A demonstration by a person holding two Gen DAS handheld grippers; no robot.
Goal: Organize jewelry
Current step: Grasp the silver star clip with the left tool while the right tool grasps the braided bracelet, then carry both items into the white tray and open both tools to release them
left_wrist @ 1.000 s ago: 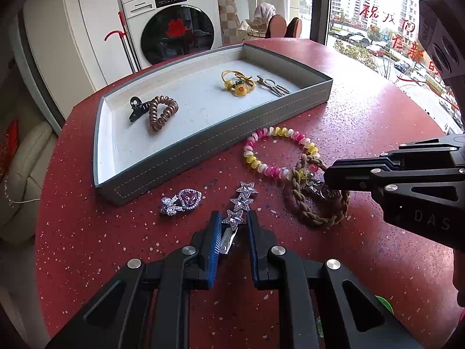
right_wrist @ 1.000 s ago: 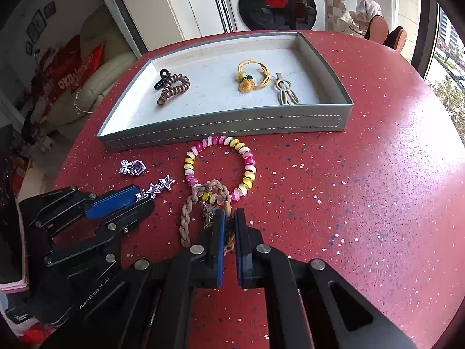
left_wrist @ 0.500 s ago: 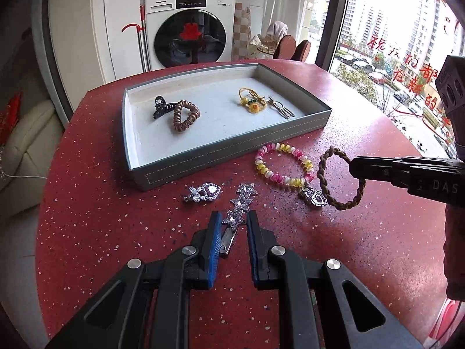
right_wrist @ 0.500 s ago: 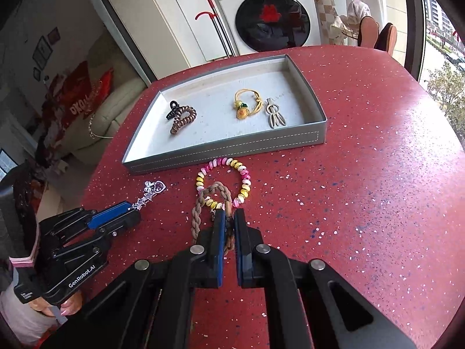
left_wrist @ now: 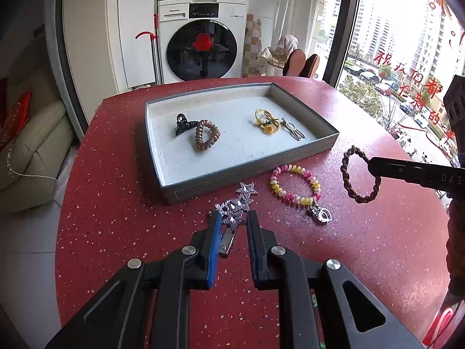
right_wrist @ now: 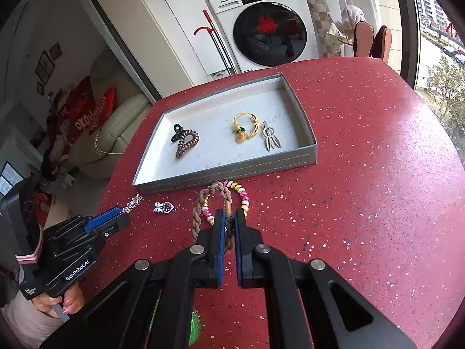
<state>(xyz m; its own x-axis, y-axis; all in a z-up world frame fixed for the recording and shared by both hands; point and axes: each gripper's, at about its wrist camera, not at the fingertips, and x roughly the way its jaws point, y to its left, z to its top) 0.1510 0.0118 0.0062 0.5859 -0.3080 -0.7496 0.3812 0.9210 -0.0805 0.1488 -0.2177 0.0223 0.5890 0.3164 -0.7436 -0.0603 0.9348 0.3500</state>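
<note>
Left gripper [left_wrist: 231, 224] is clamped on the silver star-studded hair clip [left_wrist: 236, 207], lifted, its long axis running away from the jaws toward the grey rectangular tray [left_wrist: 252, 170] just beyond. Right gripper [right_wrist: 229, 222] is closed on the brown braided hair tie loop [right_wrist: 200, 207], hanging off the red speckled table [right_wrist: 363, 189] near the tray's front wall. Both loads sit near-side of the tray; left looks slightly closer.

A red speckled table [left_wrist: 116, 218] bears a grey tray [left_wrist: 250, 171], beaded bracelet [left_wrist: 293, 186] and heart brooch [right_wrist: 164, 207].
</note>
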